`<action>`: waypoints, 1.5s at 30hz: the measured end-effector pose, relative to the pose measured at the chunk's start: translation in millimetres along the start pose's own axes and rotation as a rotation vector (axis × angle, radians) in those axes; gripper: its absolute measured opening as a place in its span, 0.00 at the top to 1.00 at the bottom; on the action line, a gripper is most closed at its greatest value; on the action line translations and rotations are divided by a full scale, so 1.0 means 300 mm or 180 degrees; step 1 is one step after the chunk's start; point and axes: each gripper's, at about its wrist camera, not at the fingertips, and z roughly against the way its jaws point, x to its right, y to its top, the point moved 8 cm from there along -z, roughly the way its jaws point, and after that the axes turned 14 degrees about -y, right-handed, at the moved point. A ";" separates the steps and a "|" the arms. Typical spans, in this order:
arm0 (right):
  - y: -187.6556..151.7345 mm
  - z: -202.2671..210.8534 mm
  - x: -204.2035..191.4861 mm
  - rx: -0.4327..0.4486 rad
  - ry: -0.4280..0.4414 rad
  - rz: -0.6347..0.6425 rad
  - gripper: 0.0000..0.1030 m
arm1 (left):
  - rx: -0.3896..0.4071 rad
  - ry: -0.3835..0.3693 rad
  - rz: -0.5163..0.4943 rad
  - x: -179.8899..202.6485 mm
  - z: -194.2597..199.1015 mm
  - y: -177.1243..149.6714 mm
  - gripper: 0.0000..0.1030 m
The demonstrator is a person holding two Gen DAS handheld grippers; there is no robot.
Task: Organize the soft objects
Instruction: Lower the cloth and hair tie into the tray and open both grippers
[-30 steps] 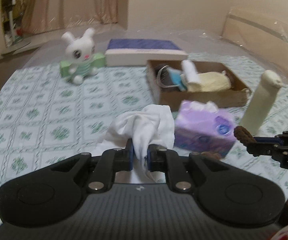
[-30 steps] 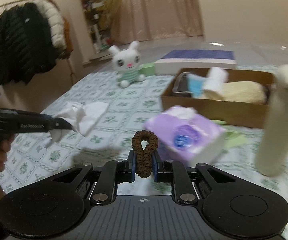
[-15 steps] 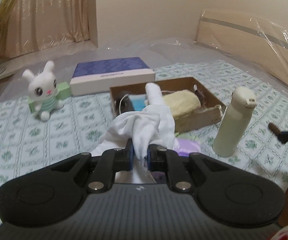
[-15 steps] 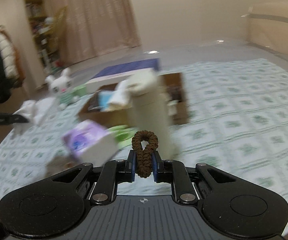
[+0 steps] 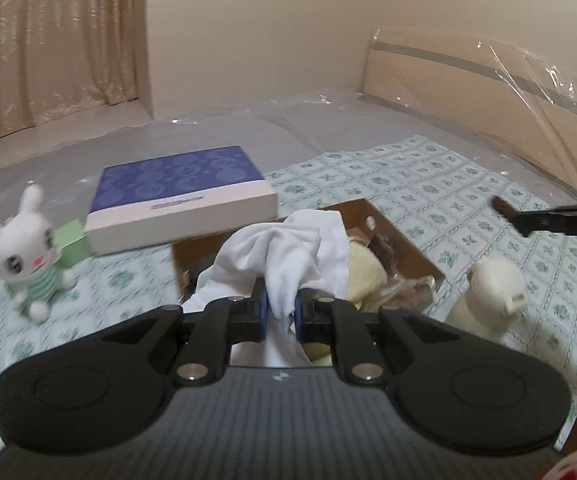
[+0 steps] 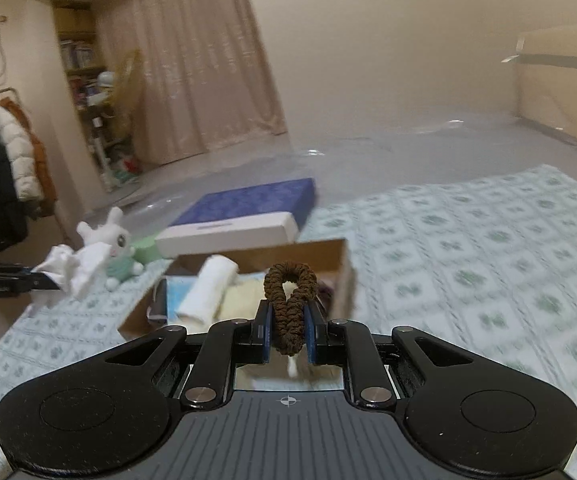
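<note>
**Both grippers clamped on soft items above the cardboard box**

Left wrist view: The left gripper [image 5: 279, 306] is clamped on a white cloth [image 5: 288, 256], its blue pads pinching a narrow fold. The cloth bunches up and away from the jaws, its long axis running from the pads toward the far side, and a loose tail hangs below them. It is held in the air in front of the open cardboard box [image 5: 408, 248], covering much of the box's near-left part. Inside the box a pale yellow towel [image 5: 364, 268] shows to the right of the cloth. A cream bottle [image 5: 488, 300] stands just right of the box on the green-patterned sheet [image 5: 428, 184]. A blue-topped flat box [image 5: 180, 200] lies far-left of the cardboard box, and a white plush rabbit [image 5: 24, 256] sits at the left, a green block [image 5: 72, 240] just beside it. The right gripper's [image 5: 500, 208] tip enters from the right edge with something dark at its end.

Right wrist view: The right gripper [image 6: 287, 334] is closed on a brown hair scrunchie [image 6: 290, 304], squeezed flat between the pads. Its long axis stands upright, the loop end pointing up and away, the lower end hanging just below the pads. It is held over the near edge of the cardboard box [image 6: 328, 252], where a rolled white cloth [image 6: 208, 288] lies beside the yellow towel [image 6: 244, 296]. At the left edge the left gripper [image 6: 46, 280] holds the white cloth [image 6: 74, 270] in front of the plush rabbit [image 6: 112, 240].
</note>
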 end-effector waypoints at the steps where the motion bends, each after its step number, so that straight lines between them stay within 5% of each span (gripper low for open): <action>1: 0.023 -0.040 -0.005 -0.0027 0.0043 0.0036 0.84 | -0.0024 -0.0034 -0.0021 0.002 -0.037 0.021 0.88; 18: 0.092 -0.532 -0.069 -0.0376 0.0190 0.0598 0.84 | -0.0548 -0.0265 -0.0110 -0.001 -0.644 0.152 0.88; 22: 0.094 -0.591 -0.050 -0.0410 0.0151 0.0593 0.84 | -0.0568 -0.0237 -0.0112 -0.008 -0.714 0.166 0.79; 26: 0.086 -0.622 -0.030 -0.0431 0.0134 0.0526 0.84 | -0.0604 -0.0221 -0.0159 -0.016 -0.733 0.168 0.68; 33: 0.082 -0.644 -0.027 -0.0445 0.0154 0.0475 0.84 | -0.0580 -0.0179 -0.0127 -0.051 -0.683 0.161 0.67; 34: 0.087 -0.643 -0.029 -0.0425 0.0172 0.0446 0.81 | -0.0578 -0.0170 -0.0116 -0.056 -0.671 0.160 0.67; 37: 0.102 -0.644 -0.039 -0.0373 0.0164 0.0376 0.48 | -0.0554 -0.0155 -0.0139 -0.065 -0.634 0.152 0.67; 45: 0.117 -0.607 -0.036 -0.0319 0.0162 0.0304 0.46 | -0.0464 -0.0101 -0.0044 -0.106 -0.506 0.132 0.66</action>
